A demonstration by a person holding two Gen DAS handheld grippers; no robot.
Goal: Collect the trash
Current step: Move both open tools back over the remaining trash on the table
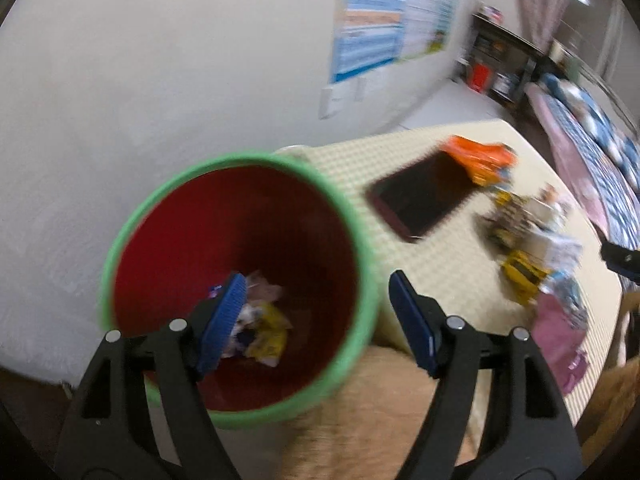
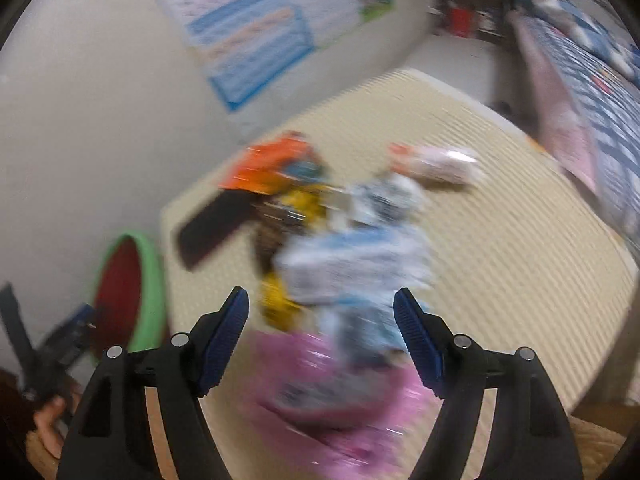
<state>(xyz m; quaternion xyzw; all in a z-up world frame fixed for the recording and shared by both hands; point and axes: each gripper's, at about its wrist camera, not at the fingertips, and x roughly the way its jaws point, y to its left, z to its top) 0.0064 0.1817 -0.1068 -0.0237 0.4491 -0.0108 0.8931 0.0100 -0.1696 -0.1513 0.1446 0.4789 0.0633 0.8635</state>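
- the left gripper (image 1: 316,312) hangs over the bin (image 1: 236,284), jaws spread wide with nothing between them; one blue pad (image 1: 224,320) sits over the bin's mouth, the other outside the rim toward 3 o'clock
- the bin has a green rim and a red inside; crumpled wrappers (image 1: 260,328) in white, yellow and blue lie at its bottom
- the bin stands just beside the cream table (image 1: 440,272), against the white wall (image 1: 120,100)
- on the table, at 2 o'clock from the bin, a dark tablet (image 1: 420,196) lies flat, with an orange packet (image 1: 480,160) touching its far corner
- the right gripper (image 2: 322,316) is also wide open and holds nothing, hovering above the trash pile (image 2: 352,264)
- the pile is badly blurred; it seems to be white-and-blue wrappers with yellow packets (image 2: 276,308) at 9 o'clock of them and a pink wrapper (image 2: 320,392) at 6 o'clock
- a white pouch with an orange end (image 2: 436,164) lies apart at 1 o'clock of the pile
- a blue poster (image 2: 256,40) hangs on the wall behind
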